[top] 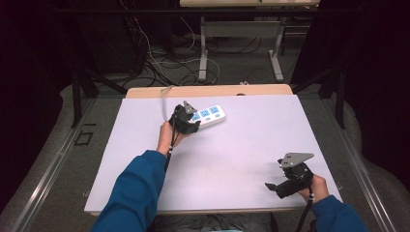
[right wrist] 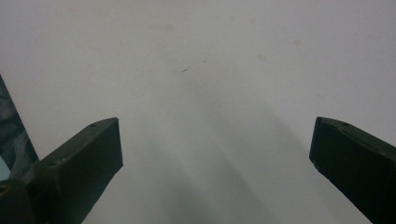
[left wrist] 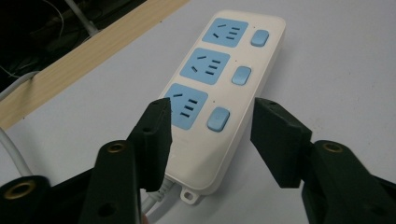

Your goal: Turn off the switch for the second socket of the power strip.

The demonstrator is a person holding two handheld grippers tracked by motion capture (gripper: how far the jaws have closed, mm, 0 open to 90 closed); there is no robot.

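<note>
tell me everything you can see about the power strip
The power strip is a white, plastic-looking block with rounded corners, lying flat on the white table near its far edge. Its top carries three blue socket panels in a row, each with a blue rocker switch beside it. A pale cable leaves its near end, next to a small mounting tab. The left gripper hovers open over that end, one jaw on either side; contact cannot be told.
</note>
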